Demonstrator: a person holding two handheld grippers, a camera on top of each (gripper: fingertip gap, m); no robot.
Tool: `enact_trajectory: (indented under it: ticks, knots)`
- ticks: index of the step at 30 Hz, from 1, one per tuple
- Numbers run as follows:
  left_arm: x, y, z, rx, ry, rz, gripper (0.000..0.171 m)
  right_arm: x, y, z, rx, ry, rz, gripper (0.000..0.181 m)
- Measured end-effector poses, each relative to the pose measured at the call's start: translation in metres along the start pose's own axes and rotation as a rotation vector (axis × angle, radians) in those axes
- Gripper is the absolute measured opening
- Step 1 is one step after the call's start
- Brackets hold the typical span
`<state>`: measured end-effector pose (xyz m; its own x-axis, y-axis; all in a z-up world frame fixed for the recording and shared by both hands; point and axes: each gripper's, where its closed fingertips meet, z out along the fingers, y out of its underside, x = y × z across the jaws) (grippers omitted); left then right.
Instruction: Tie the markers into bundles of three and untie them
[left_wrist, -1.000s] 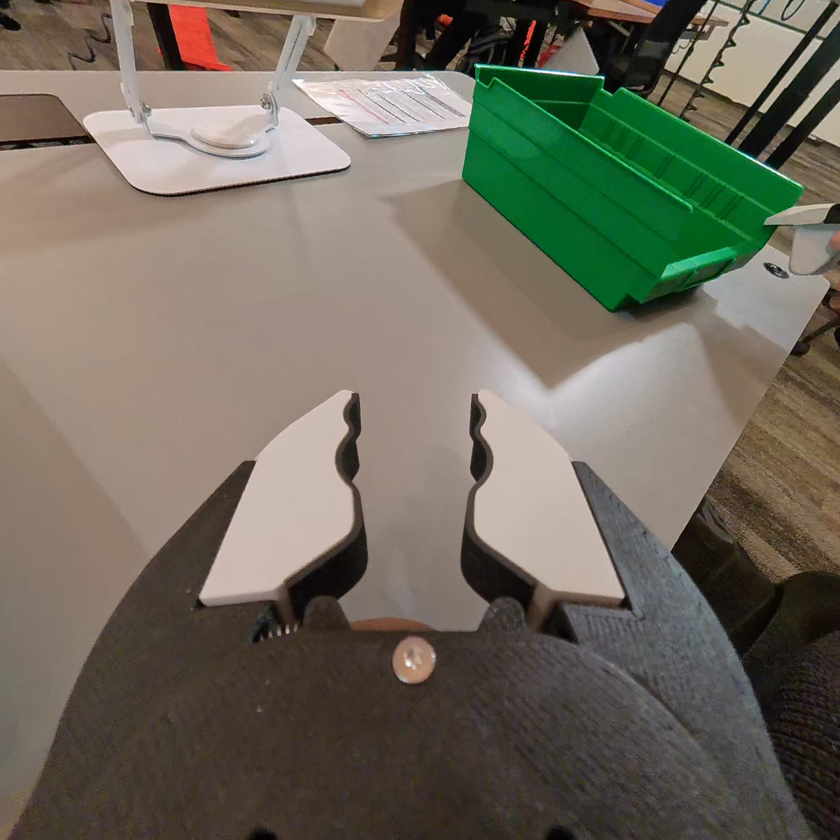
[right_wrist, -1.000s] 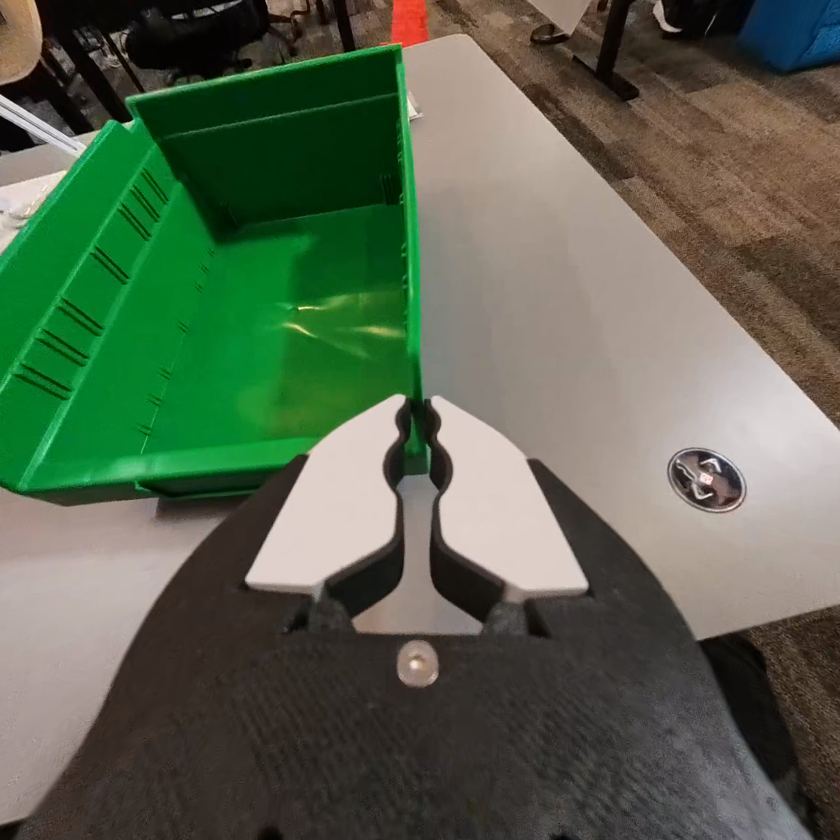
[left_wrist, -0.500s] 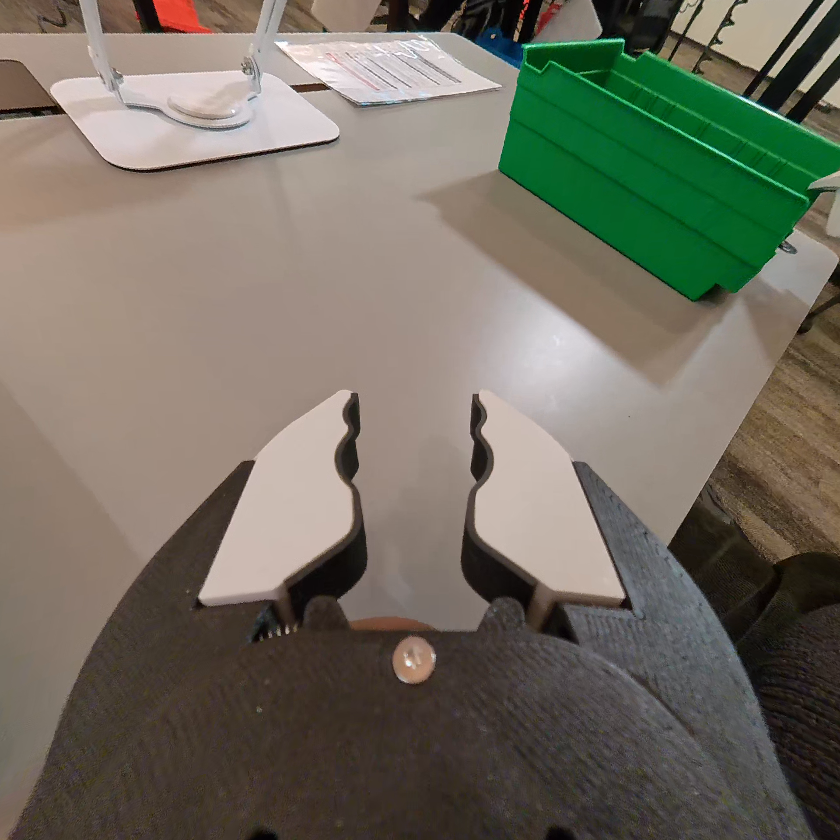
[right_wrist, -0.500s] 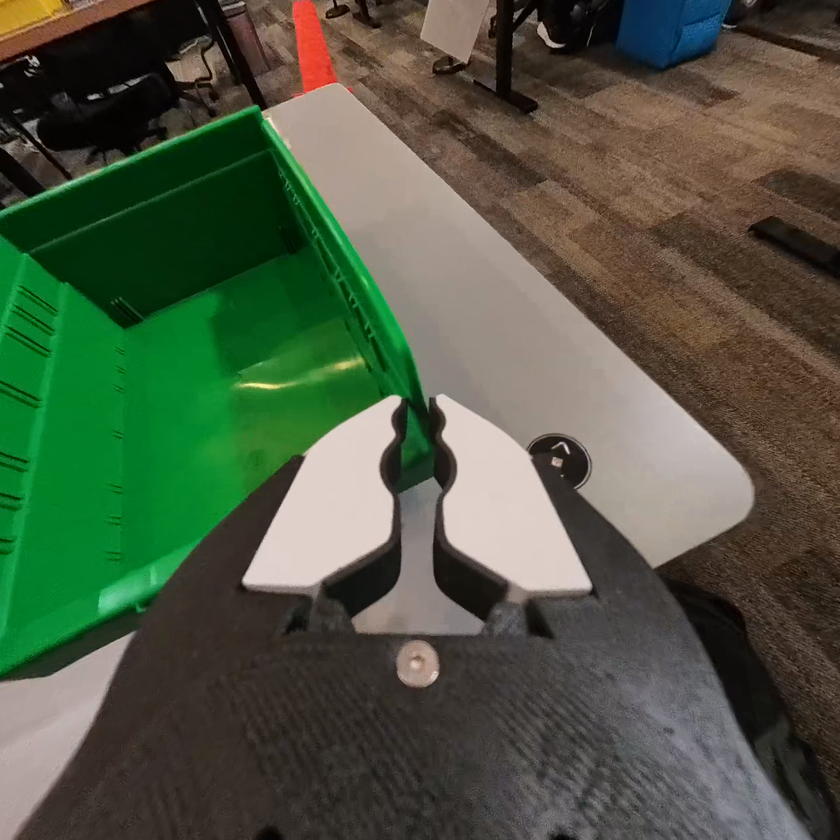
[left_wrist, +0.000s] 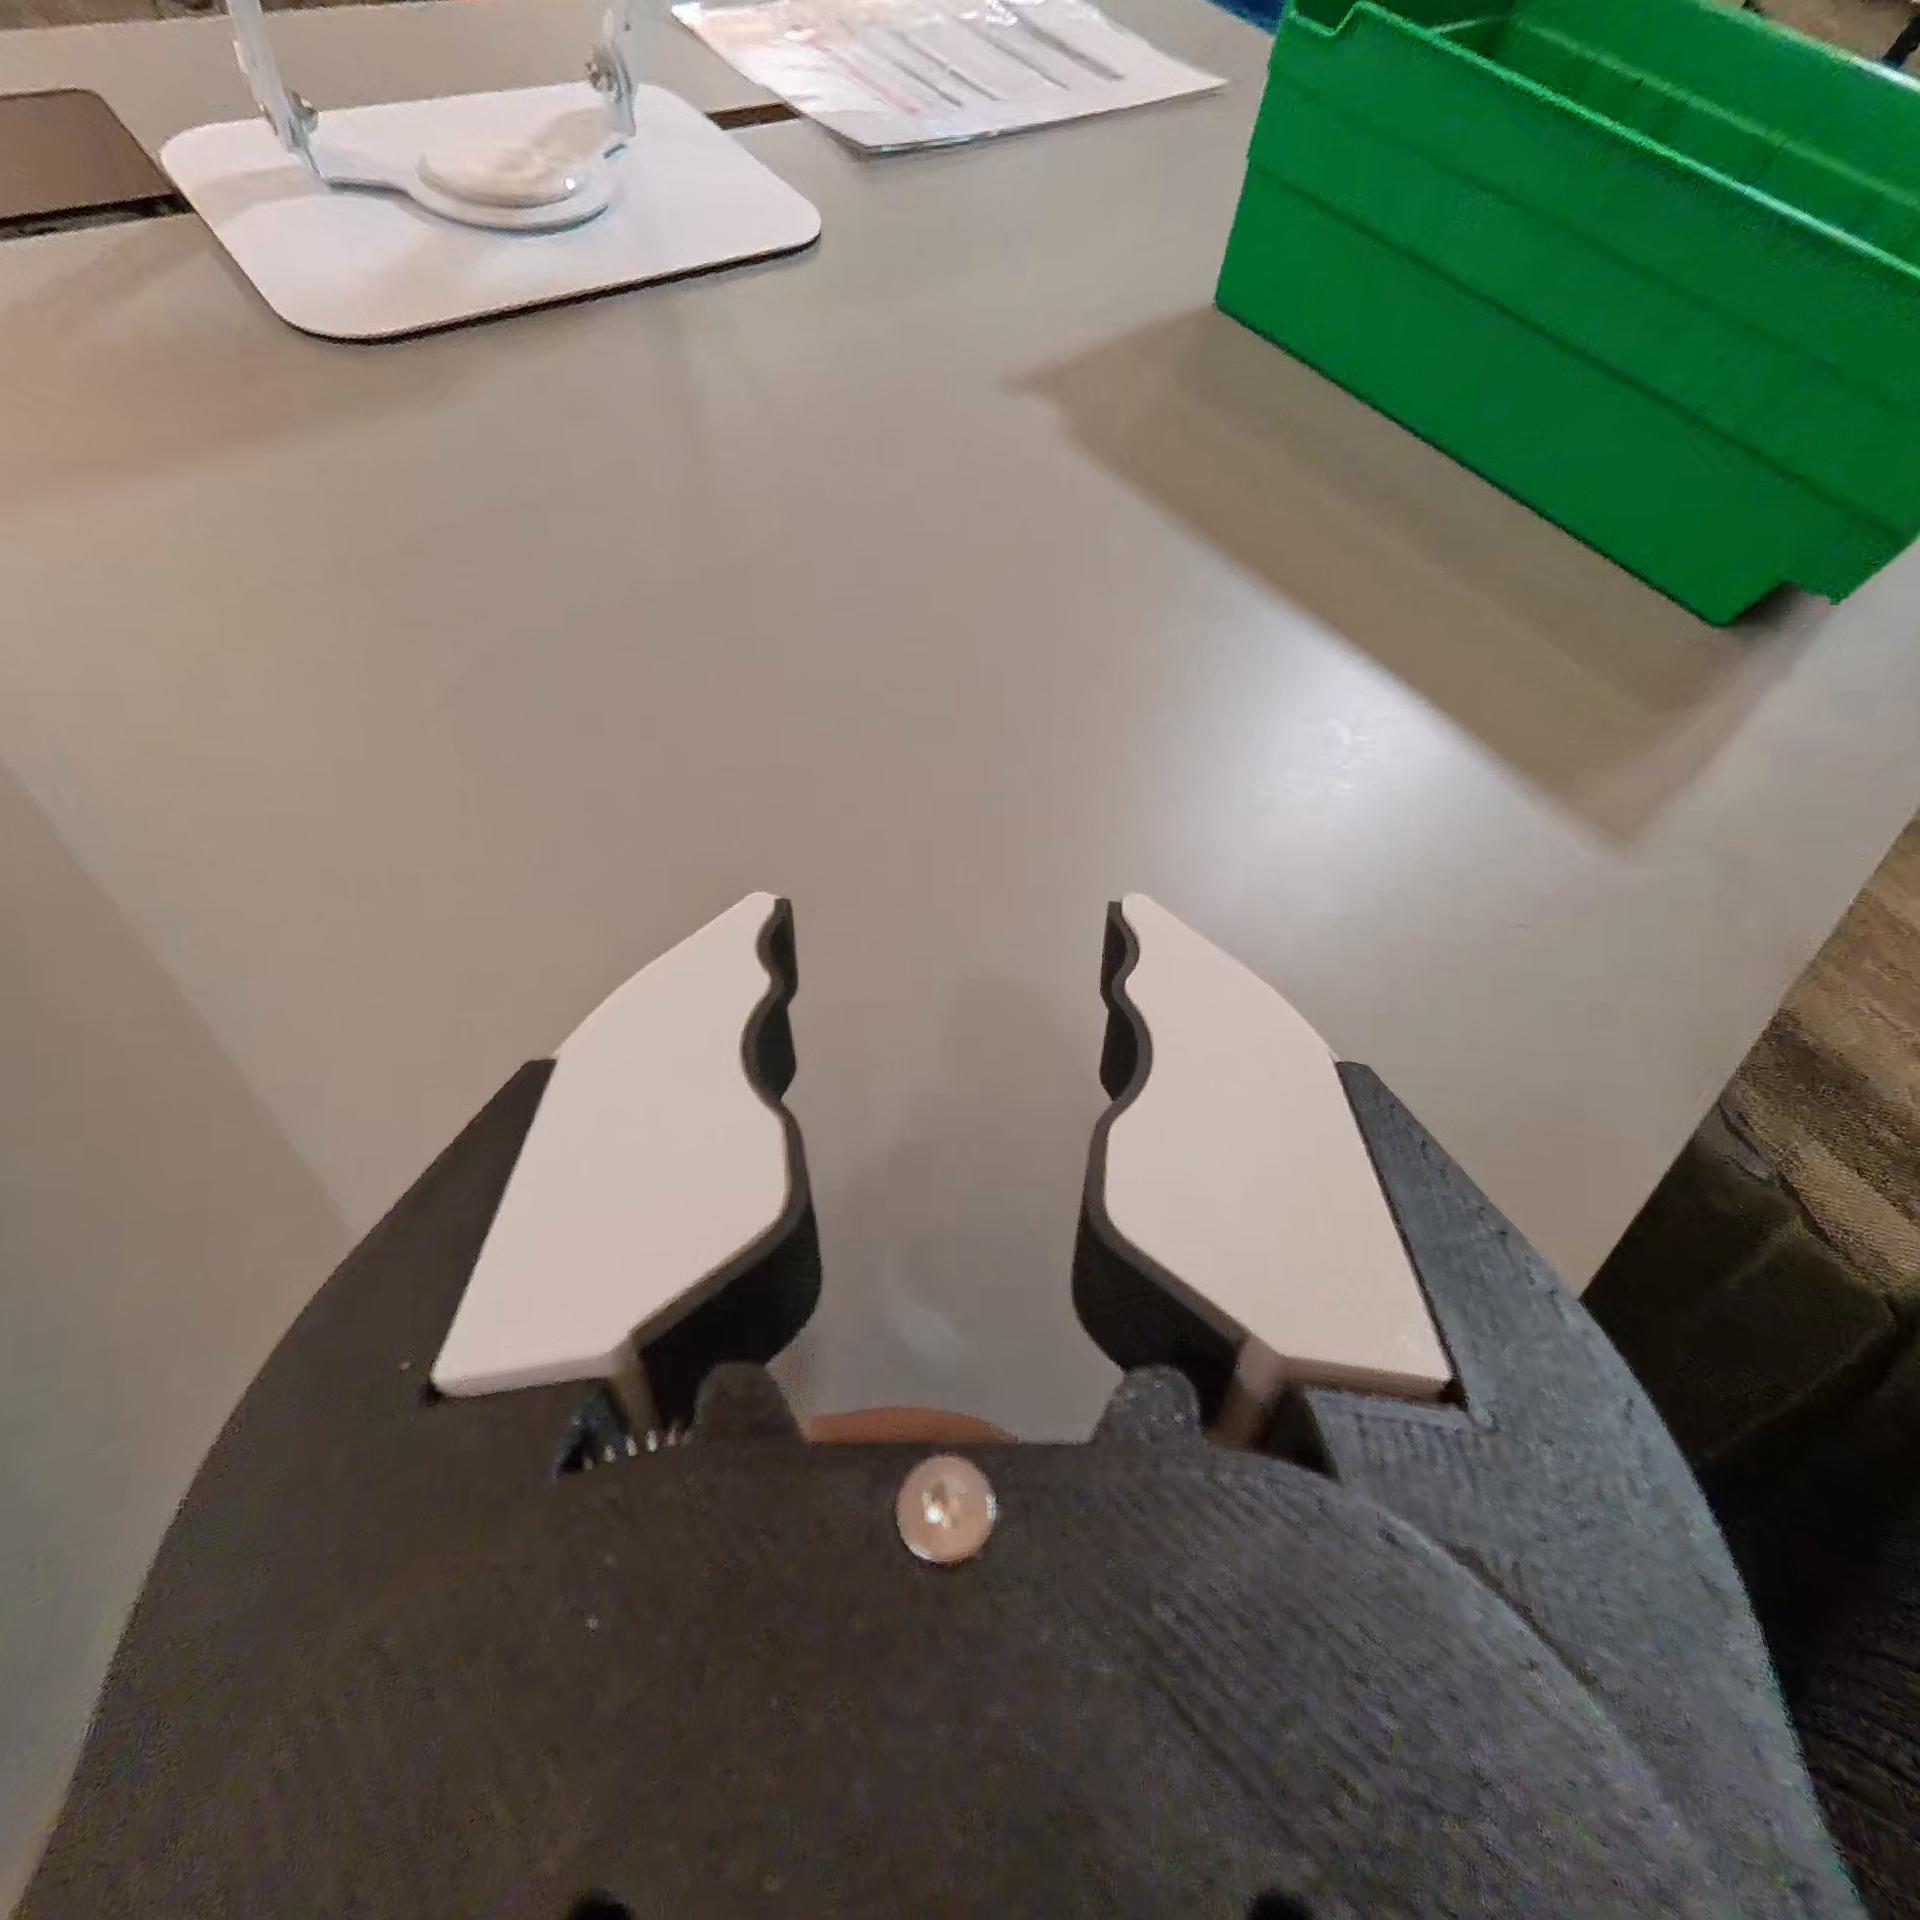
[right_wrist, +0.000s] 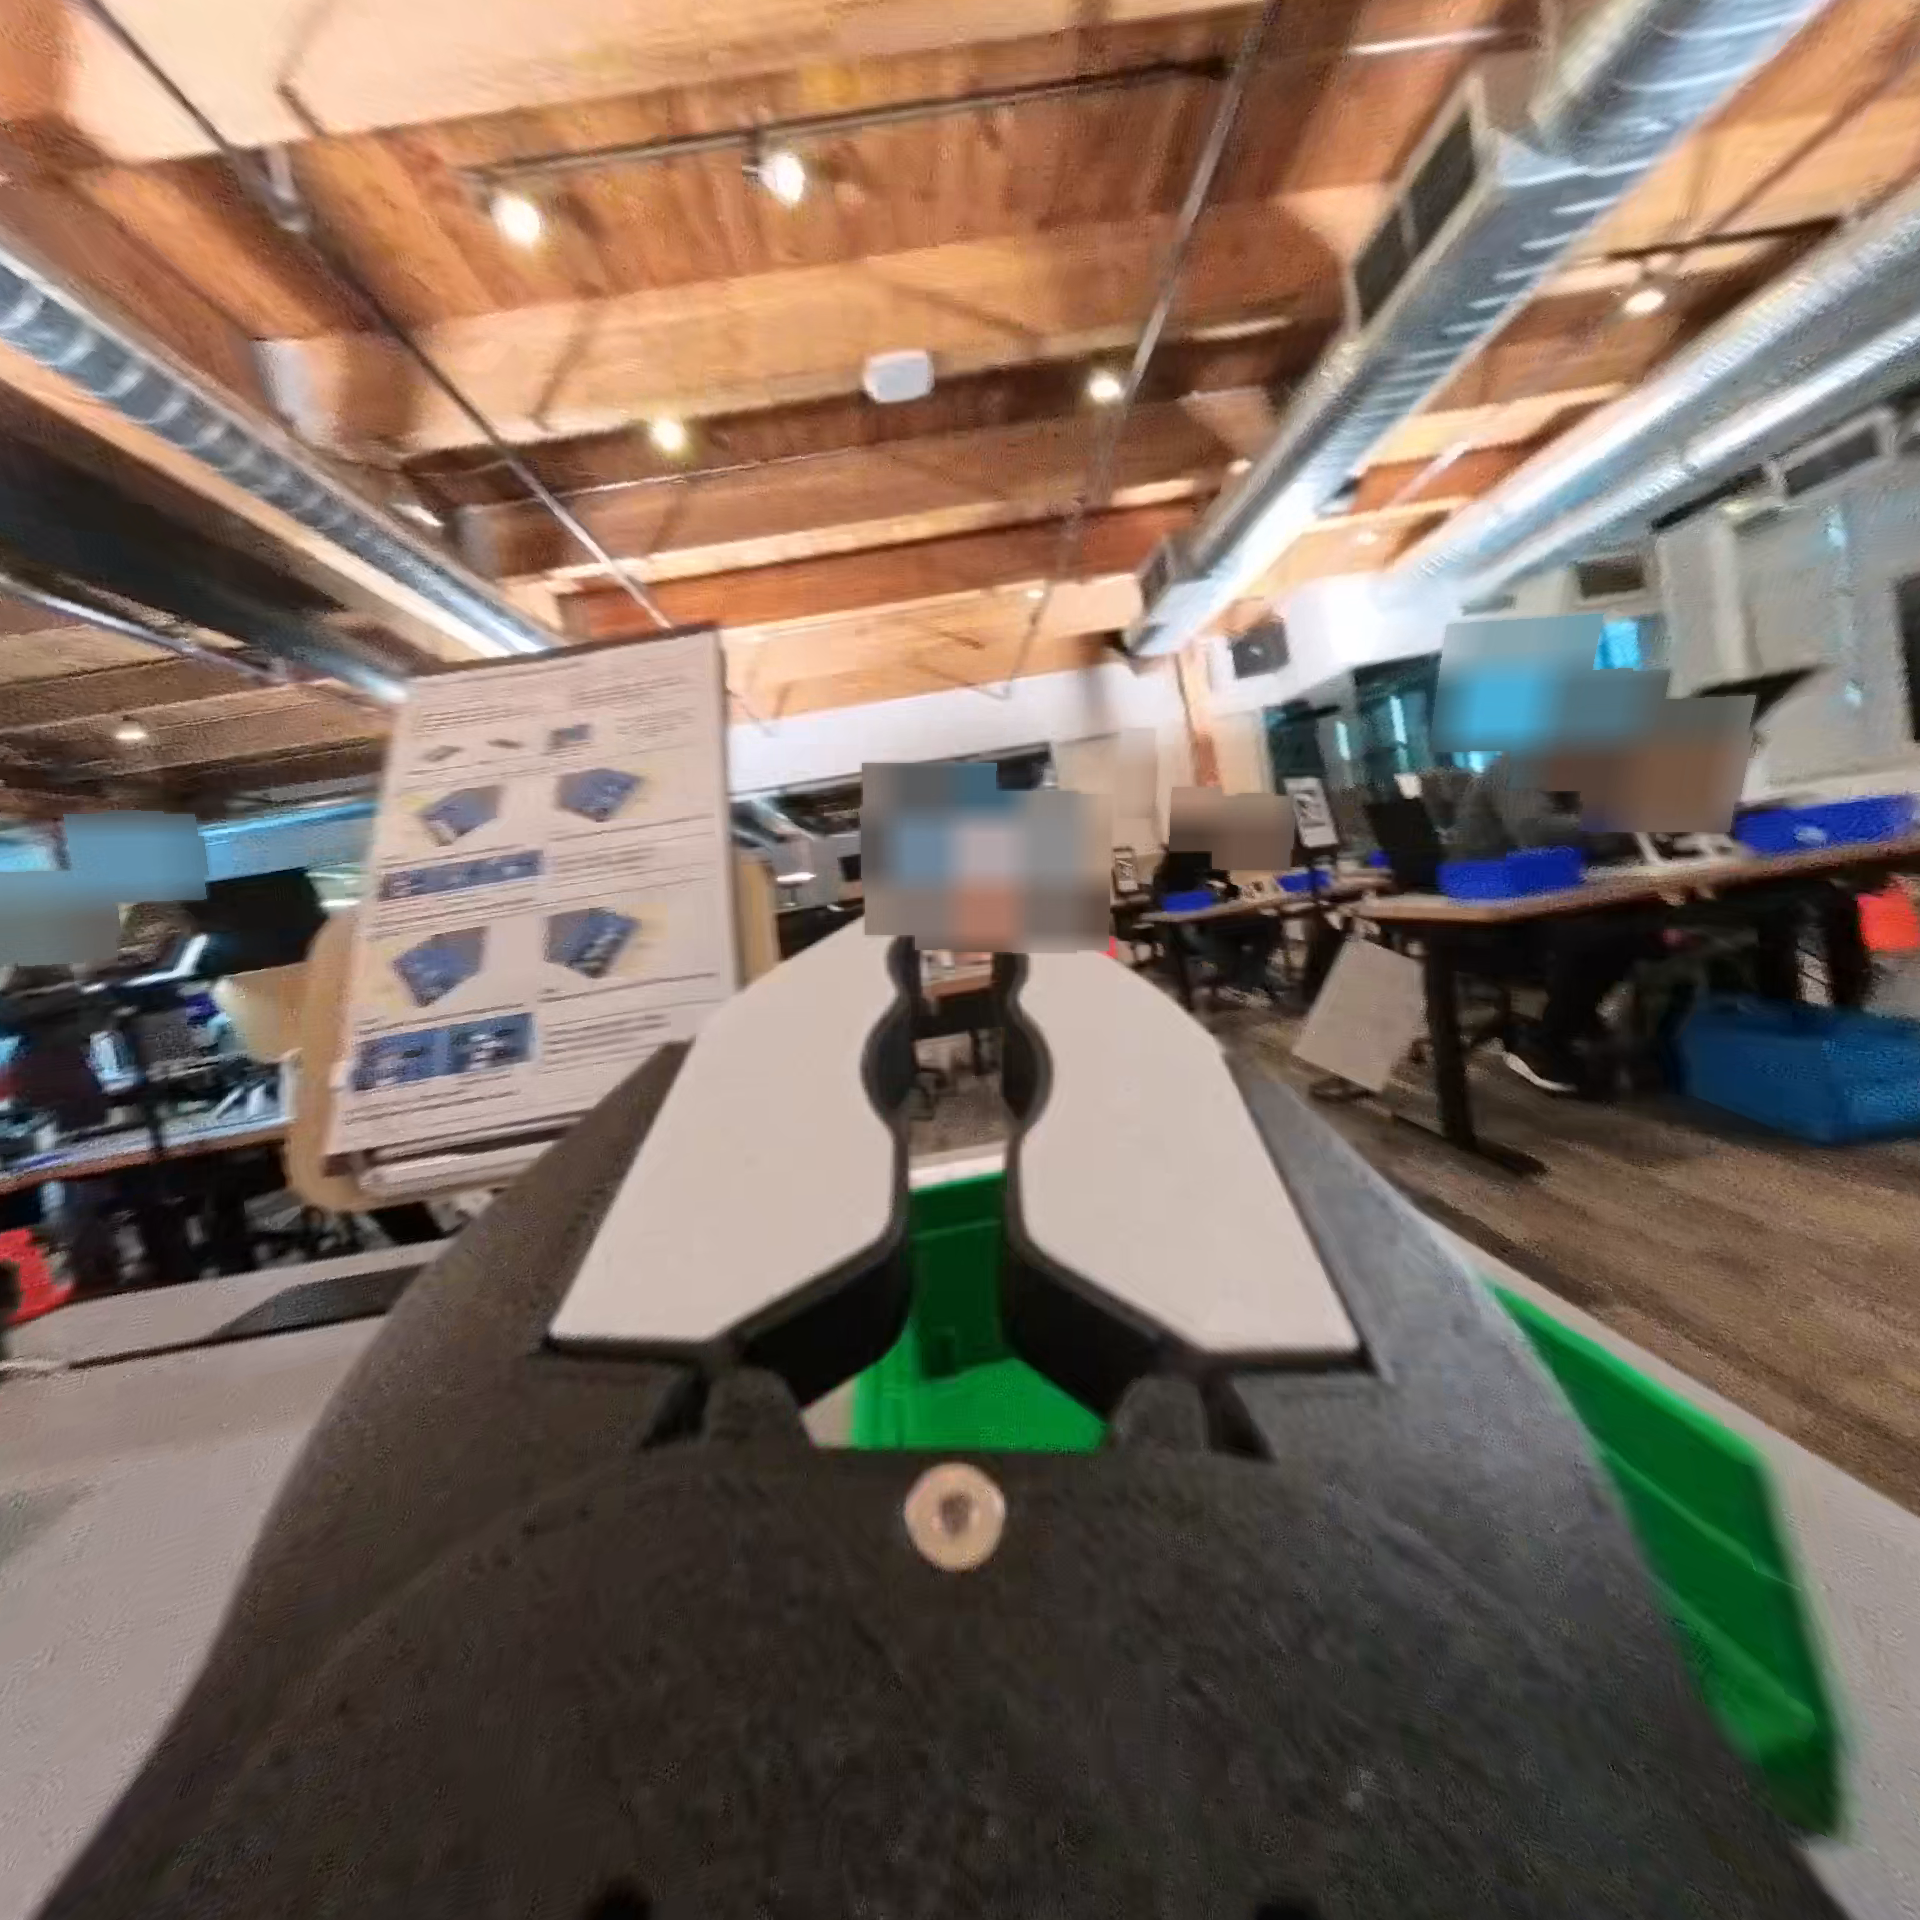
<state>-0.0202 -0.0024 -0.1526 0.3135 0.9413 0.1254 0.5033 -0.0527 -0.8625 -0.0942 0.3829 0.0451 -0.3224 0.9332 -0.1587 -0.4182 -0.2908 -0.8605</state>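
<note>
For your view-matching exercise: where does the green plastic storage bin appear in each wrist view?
Left wrist view: green plastic storage bin, upper right, standing on the grey table.
Right wrist view: the bin shows low, between and behind the right gripper fingers and at its lower right.
Shared landmark: the grey table.

Green bin, grey table, white stand base, blue-pictured poster.

Open-plan workshop or lab space. Indicated by exposed timber ceiling with metal ducting and track spotlights, long workbenches carrying blue parts bins, and an illustrated instruction board. Seated people at benches; grey worktable with green storage bin
</note>
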Motion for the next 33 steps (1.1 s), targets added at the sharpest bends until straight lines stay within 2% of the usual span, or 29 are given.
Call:
enact_trajectory:
  ticks: [1, 2, 4, 5, 7, 9, 13, 17, 21, 23, 26, 29, 31, 33]
  knots:
    - [-0.001, 0.0, 0.001, -0.005, -0.011, 0.001, 0.06, -0.038, 0.008, 0.004, -0.008, -0.065, -0.013, 0.006]
    - [-0.003, 0.0, 0.001, -0.007, -0.025, 0.004, 0.063, -0.074, 0.024, 0.009, -0.05, -0.121, -0.012, 0.008]
    - [-0.009, 0.0, -0.002, -0.005, -0.074, 0.016, 0.065, -0.139, 0.072, 0.011, -0.197, -0.243, 0.053, 0.023]
    - [-0.013, 0.0, -0.004, -0.003, -0.102, 0.031, 0.063, -0.17, 0.096, 0.006, -0.283, -0.332, 0.103, 0.025]
    - [-0.026, 0.0, -0.01, 0.005, -0.175, 0.068, 0.063, -0.215, 0.129, -0.005, -0.43, -0.452, 0.173, 0.033]
    - [-0.038, -0.004, -0.019, 0.038, -0.249, 0.086, 0.063, -0.24, 0.143, -0.012, -0.5, -0.534, 0.117, 0.039]
    - [-0.053, -0.021, -0.047, 0.181, -0.352, 0.062, 0.06, -0.244, 0.152, -0.01, -0.48, -0.549, -0.025, 0.029]
    - [-0.081, -0.031, -0.085, 0.31, -0.541, 0.04, 0.061, -0.237, 0.164, 0.003, -0.532, -0.522, 0.073, 0.028]
    - [-0.114, -0.018, -0.108, 0.29, -0.681, -0.025, 0.067, -0.24, 0.175, 0.013, -0.61, -0.536, 0.317, 0.029]
    - [-0.128, -0.01, -0.113, 0.271, -0.711, -0.071, 0.068, -0.248, 0.178, 0.014, -0.632, -0.574, 0.301, 0.029]
    - [-0.144, 0.007, -0.112, 0.208, -0.715, -0.15, 0.067, -0.264, 0.185, 0.011, -0.621, -0.619, 0.161, 0.025]
    - [-0.153, 0.023, -0.111, 0.16, -0.699, -0.258, 0.054, -0.286, 0.188, 0.003, -0.615, -0.699, 0.098, 0.024]
    - [-0.159, 0.03, -0.115, 0.162, -0.695, -0.318, 0.022, -0.297, 0.19, -0.001, -0.61, -0.735, 0.07, 0.024]
    - [-0.155, 0.03, -0.113, 0.172, -0.608, -0.36, 0.011, -0.302, 0.191, -0.003, -0.604, -0.747, 0.046, 0.022]
